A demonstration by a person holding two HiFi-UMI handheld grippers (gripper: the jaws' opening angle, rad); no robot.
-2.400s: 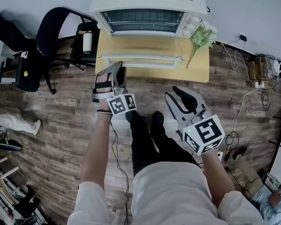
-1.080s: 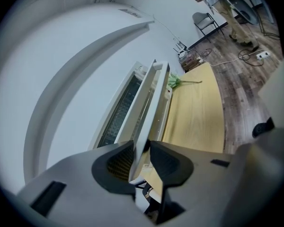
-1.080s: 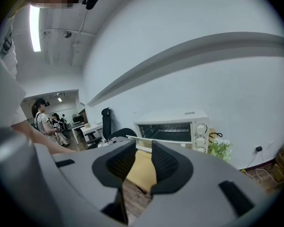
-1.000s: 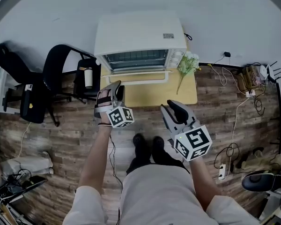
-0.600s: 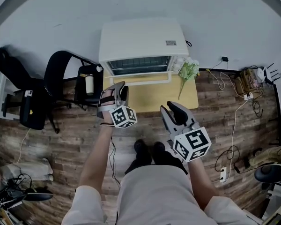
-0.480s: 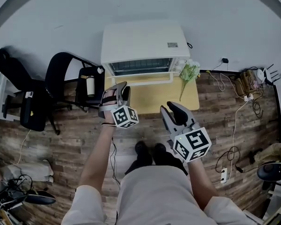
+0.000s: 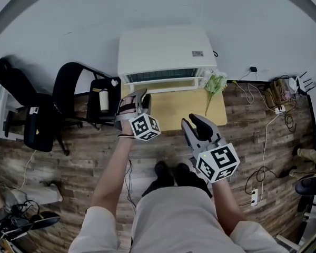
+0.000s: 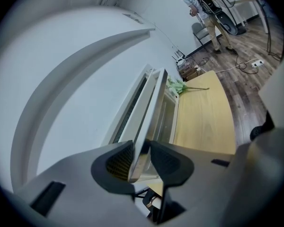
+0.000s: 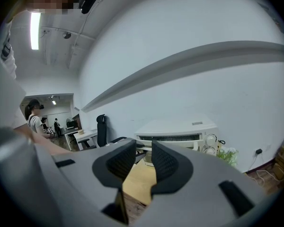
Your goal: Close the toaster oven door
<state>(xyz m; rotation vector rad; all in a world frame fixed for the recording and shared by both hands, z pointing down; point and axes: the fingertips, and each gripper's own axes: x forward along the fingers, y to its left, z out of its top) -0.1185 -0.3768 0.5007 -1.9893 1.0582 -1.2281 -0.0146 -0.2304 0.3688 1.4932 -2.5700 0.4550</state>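
Now the left tool (image 8: 141, 161) loosely straddles the door (image 8: 150, 103) edge, jaws just easing apart; toaster oven (image 7: 167, 49), upper centre, looks nearly shut; right tool (image 9: 143, 162) spread, empty; next, nudge it home.

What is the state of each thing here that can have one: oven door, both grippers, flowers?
Toaster oven door: raised almost upright, ajar, not yet shut.
Left gripper: jaws apart, just opened slightly wider, the door's edge between them, not squeezed.
Right gripper: jaws apart, nothing between them.
Flowers: lying flat on the table, beside the toaster oven.
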